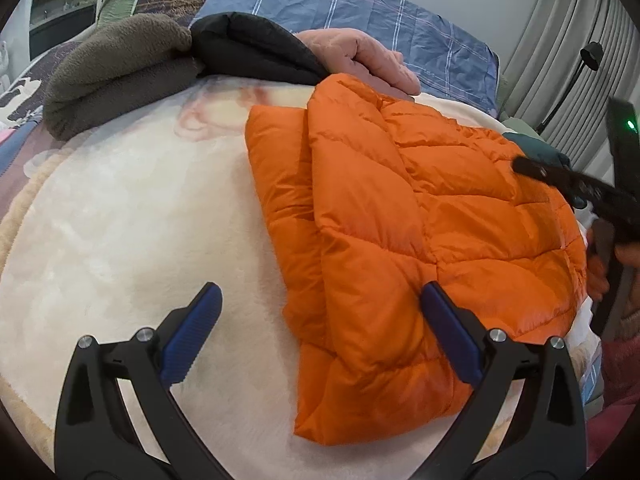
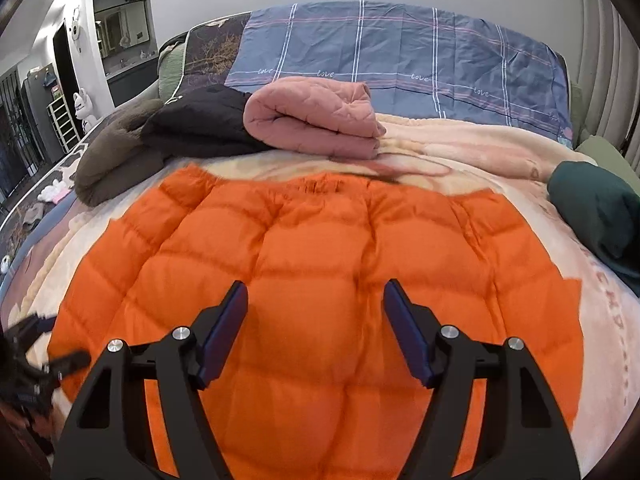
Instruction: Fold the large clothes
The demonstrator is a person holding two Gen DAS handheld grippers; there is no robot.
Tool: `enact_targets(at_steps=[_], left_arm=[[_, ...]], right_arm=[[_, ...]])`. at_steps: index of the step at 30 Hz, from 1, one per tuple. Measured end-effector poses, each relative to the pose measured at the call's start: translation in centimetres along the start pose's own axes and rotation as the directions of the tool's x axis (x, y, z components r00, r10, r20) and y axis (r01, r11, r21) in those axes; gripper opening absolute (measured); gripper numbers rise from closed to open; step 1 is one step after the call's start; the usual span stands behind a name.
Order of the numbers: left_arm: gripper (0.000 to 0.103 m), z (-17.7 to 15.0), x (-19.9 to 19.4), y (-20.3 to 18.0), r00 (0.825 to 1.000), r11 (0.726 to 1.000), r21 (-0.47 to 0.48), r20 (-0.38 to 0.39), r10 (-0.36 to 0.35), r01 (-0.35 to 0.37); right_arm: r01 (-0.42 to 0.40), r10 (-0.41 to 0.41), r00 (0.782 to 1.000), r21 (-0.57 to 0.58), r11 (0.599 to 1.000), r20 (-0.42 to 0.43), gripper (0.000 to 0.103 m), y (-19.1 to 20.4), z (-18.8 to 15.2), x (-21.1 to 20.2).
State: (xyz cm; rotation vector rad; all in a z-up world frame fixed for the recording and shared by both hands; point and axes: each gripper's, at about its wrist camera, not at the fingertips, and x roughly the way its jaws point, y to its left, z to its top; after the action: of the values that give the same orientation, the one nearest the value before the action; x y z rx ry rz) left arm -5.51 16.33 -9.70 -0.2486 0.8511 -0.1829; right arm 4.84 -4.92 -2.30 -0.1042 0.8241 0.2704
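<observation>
Orange puffer jacket point(image 2: 312, 280) lies partly folded on a cream plush blanket point(image 1: 120, 220) spread over the bed, its quilted panels filling the space ahead of and beneath the right gripper point(image 2: 316, 328). That gripper's blue pads stand apart over the jacket's middle with nothing pinched between them. From the left wrist view the jacket point(image 1: 400, 220) sits ahead and to the right of the left gripper point(image 1: 320, 328); a folded flap overlaps its left side, and its near corner reaches in between the fingers, just beside the right finger — whether that pad touches the fabric I cannot tell. The left gripper's fingers are spread wide, the left one over bare blanket.

No containers are in view. Beyond the jacket's far edge, well past both sets of fingertips, a row of folded clothes lines the blanket: a brown fleece point(image 1: 120, 76), a black garment point(image 1: 256, 48) and a pink quilted piece point(image 2: 316, 120), each touching the next. Behind them lies a blue checked pillow point(image 2: 400, 48). A dark green garment point(image 2: 596, 216) rests to the right of the right gripper's fingers, near the blanket's edge. Open blanket stretches left of the jacket — the widest free area. Grey curtains point(image 1: 560, 60) hang at the right, and a room with shelves shows far left.
</observation>
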Motion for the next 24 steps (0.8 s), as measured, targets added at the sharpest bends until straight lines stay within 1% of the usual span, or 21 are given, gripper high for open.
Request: enact_targets(at_steps=[5,8,10,11,12,13,14,15,18,20,21,22,24], left_arm=[[0.101,0.8,0.7,0.5,0.999,0.999,-0.008,-0.013,-0.046,0.046],[0.101,1.8,1.5,0.9,0.997,0.998,-0.013,-0.015,-0.069,0.069],[0.099,2.0,2.1,1.0,0.995,0.995,-0.021,-0.021,-0.101,0.1],[0.092,2.0,2.4,1.1,0.992,0.992,-0.029,-0.025,-0.12,0.12],[0.086,2.0,2.8,1.2,0.988,0.987,-0.046,-0.03,-0.154,0.153],[0.075,2.0,3.2,1.4,0.981,0.98,-0.065,-0.036,-0.19,0.188],[0.067,1.9,3.4,1.5,0.973,0.971,-0.086,-0.041,-0.225,0.221],[0.065,2.0,3.6,1.5,0.968,0.965,-0.099,-0.042,-0.248,0.243],[0.055,2.1,3.4,1.0,0.968,0.967,-0.071,-0.036,-0.25,0.247],[0.044,2.3,3.0,0.4,0.97,0.97,-0.042,-0.025,-0.242,0.241],[0.041,2.5,2.6,-0.1,0.972,0.972,-0.02,-0.013,-0.235,0.235],[0.036,2.7,2.2,-0.5,0.972,0.972,-0.009,-0.005,-0.234,0.234],[0.032,3.1,1.5,-1.0,0.972,0.972,0.01,0.009,-0.234,0.234]], right_arm=[[-0.001,0.001,1.0,0.033,0.999,0.002,0.072,-0.7,1.8,2.6],[-0.007,0.01,0.998,0.057,0.998,-0.067,0.073,-1.2,1.1,6.0],[-0.011,0.014,0.998,0.054,0.998,-0.054,0.074,-1.2,0.5,6.7],[-0.015,0.017,0.999,0.049,0.999,-0.05,0.075,-1.2,0.3,6.9],[-0.016,0.019,0.999,0.049,0.999,-0.049,0.076,-1.2,0.3,7.0],[-0.019,0.021,0.999,0.049,0.999,-0.048,0.076,-1.2,0.2,7.1],[-0.02,0.022,0.999,0.048,0.999,-0.046,0.076,-1.2,0.2,7.2],[-0.022,0.024,0.999,0.047,0.999,-0.044,0.077,-1.2,0.0,7.4],[-0.031,0.033,0.999,0.053,0.998,-0.04,0.078,-1.5,-0.2,7.9],[-0.039,0.042,0.998,0.061,0.997,-0.043,0.079,-1.7,-0.3,8.5],[-0.043,0.046,0.998,0.064,0.997,-0.045,0.079,-1.7,-0.3,8.8],[-0.047,0.05,0.998,0.067,0.997,-0.047,0.079,-1.8,-0.3,8.9],[-0.052,0.055,0.997,0.068,0.996,-0.047,0.079,-1.8,-0.3,9.0]])
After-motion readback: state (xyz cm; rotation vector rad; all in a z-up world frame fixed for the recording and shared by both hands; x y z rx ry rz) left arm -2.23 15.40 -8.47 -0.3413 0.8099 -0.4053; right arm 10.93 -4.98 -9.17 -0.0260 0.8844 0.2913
